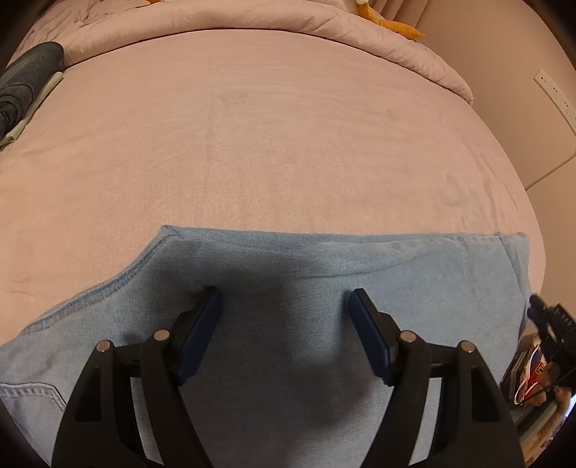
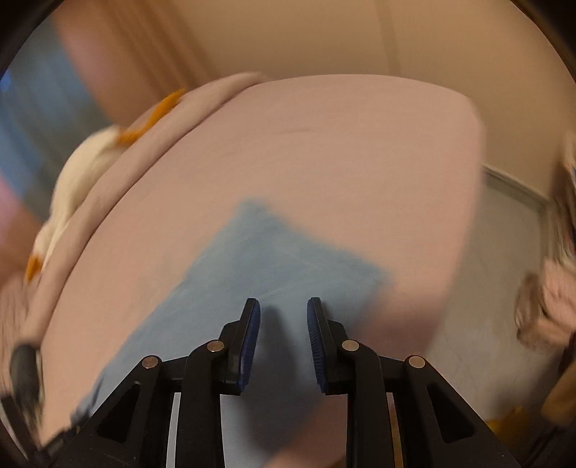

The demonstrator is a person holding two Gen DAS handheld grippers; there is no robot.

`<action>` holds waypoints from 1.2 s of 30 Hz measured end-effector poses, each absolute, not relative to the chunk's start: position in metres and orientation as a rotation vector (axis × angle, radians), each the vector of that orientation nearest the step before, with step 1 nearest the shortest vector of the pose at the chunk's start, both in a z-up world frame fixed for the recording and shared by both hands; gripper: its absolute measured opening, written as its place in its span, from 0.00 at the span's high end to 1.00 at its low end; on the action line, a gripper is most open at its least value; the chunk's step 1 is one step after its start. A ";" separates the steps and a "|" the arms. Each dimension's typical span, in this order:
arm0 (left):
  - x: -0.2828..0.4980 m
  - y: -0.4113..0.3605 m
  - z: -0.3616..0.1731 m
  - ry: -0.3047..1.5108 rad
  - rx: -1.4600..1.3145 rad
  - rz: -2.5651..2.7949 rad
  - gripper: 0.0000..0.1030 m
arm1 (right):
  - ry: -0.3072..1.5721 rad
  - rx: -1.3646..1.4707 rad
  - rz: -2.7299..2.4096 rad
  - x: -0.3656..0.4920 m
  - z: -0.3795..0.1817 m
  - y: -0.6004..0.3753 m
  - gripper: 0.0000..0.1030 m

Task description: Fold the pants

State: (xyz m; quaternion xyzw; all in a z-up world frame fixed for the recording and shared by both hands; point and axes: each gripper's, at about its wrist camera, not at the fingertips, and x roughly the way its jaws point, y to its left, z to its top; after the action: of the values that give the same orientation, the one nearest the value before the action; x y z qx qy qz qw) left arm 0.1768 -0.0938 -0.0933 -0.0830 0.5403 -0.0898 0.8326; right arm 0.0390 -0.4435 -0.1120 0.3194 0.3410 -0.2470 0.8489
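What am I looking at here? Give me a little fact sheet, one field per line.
Setting: a bed with a pink sheet
Garment: light blue jeans, lying flat and already folded
Left gripper: open, empty, above the jeans
Right gripper: open, empty, above the jeans; this view is blurred
Bedding: pink comforter bunched along the far edge
Other items: dark folded clothes at the left edge; orange-and-white plush toy on the comforter
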 end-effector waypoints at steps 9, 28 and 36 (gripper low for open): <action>0.173 -0.090 -0.088 1.152 -0.227 -0.192 0.31 | 0.660 0.991 -0.373 0.007 -0.148 -0.489 0.66; 0.142 -0.103 -0.052 1.112 -0.316 -0.394 0.36 | 0.553 0.862 -0.335 0.033 -0.118 -0.472 0.87; 0.121 -0.075 -0.034 1.069 -0.379 -0.423 0.36 | 0.475 0.689 -0.161 0.040 -0.055 -0.402 0.87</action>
State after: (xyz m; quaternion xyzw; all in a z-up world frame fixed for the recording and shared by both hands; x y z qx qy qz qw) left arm 0.1214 -0.0749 -0.0344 -0.1779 0.5025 -0.1987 0.8224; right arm 0.0403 -0.4022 -0.0546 0.3340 0.2306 -0.0781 0.9106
